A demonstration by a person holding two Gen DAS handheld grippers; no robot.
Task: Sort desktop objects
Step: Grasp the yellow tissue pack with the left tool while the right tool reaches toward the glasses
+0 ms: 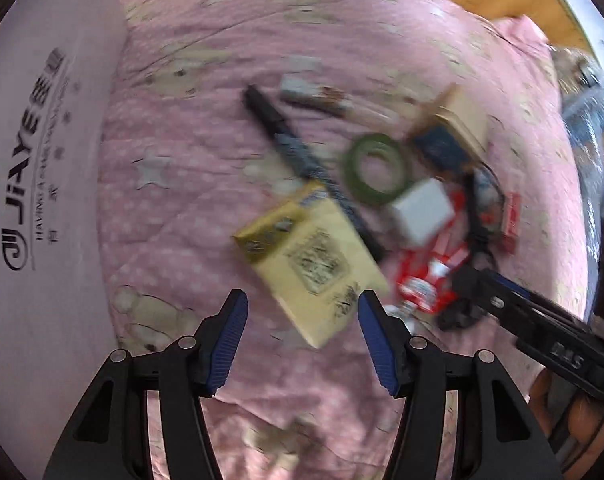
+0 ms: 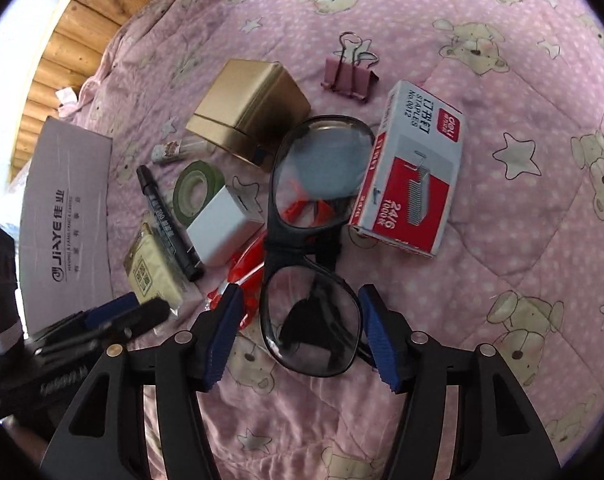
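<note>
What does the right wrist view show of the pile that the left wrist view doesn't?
Right wrist only: the black-framed glasses between the open right gripper fingers, the red-and-white staple box and the pink binder clip. Left wrist only: nothing distinct; it is blurred. Both: the yellow sticky-note pack, black marker, green tape roll, white cube, white cardboard box and pink quilt.

Under my right claw (image 2: 300,330) with its blue ribbed pads on black arms, I see black-framed glasses (image 2: 310,248) on a pink quilt (image 2: 502,240) dotted white, printed with cream bears and stars. Ahead to the right lies a red, white and grey staples box (image 2: 412,172); farther ahead a pink binder clip (image 2: 348,76) and a gold tin (image 2: 250,110). To the left I make out green tape (image 2: 198,192), a black marker (image 2: 170,220) and a white cube (image 2: 226,230).
</note>
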